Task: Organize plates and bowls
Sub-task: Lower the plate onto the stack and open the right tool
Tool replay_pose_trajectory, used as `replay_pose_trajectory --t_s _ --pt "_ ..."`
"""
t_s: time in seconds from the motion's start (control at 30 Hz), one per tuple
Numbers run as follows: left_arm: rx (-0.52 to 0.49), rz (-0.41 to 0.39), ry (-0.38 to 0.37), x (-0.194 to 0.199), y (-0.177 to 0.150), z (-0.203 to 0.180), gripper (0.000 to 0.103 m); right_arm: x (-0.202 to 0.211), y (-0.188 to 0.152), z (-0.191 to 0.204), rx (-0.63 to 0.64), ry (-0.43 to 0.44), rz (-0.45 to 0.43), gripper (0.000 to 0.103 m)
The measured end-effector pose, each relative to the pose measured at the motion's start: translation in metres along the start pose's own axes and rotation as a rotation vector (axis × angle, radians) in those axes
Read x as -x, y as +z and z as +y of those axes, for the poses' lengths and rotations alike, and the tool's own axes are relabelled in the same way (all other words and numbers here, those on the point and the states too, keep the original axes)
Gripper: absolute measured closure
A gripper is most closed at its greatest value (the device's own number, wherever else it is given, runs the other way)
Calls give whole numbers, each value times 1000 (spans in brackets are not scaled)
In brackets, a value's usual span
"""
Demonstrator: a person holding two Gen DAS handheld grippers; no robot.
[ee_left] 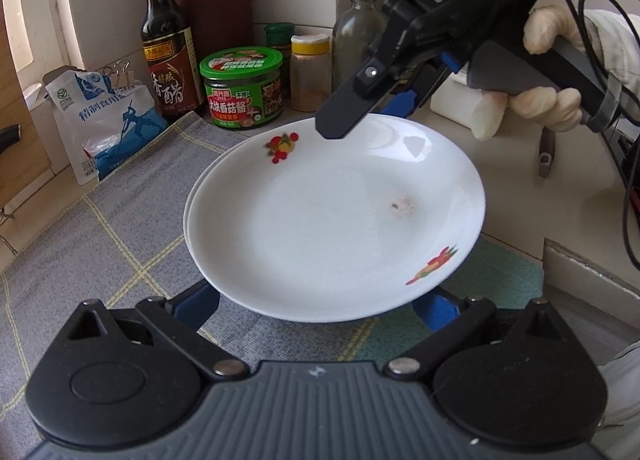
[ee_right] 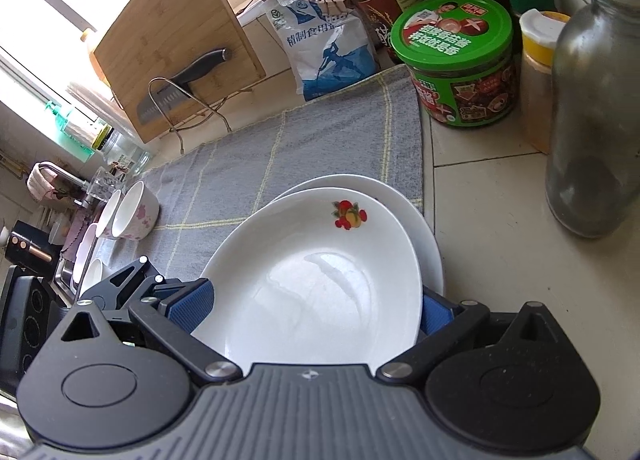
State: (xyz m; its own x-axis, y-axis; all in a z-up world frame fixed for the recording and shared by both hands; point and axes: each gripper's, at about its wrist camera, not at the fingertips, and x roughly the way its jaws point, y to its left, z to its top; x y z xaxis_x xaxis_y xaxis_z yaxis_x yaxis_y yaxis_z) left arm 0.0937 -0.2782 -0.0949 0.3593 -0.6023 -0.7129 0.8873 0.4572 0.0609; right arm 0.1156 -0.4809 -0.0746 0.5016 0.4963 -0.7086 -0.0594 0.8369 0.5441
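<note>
The top plate (ee_left: 332,216), white with fruit prints, sits tilted over a second plate (ee_right: 428,236) on the grey checked cloth (ee_left: 120,220) covering the table (ee_right: 492,220). The right gripper (ee_left: 352,116) comes in from two o'clock, one finger over the far rim and the blue one beneath, so its jaws look narrow and pinching that rim. The left gripper (ee_left: 320,308) waits at six o'clock, jaws spread wide to either side of the near rim, holding nothing. The right hand (ee_left: 536,72) is therefore the one in command; the plate lies dead ahead of both. Bowls (ee_right: 128,212) wait at nine o'clock near the sink.
</note>
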Motion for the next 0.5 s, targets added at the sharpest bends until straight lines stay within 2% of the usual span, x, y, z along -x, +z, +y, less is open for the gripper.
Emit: replay_pose_trajectory --t_s 0.5 --pt "20 -15 -23 -1 -2 4 1 15 -10 9 -28 -44 -26 0"
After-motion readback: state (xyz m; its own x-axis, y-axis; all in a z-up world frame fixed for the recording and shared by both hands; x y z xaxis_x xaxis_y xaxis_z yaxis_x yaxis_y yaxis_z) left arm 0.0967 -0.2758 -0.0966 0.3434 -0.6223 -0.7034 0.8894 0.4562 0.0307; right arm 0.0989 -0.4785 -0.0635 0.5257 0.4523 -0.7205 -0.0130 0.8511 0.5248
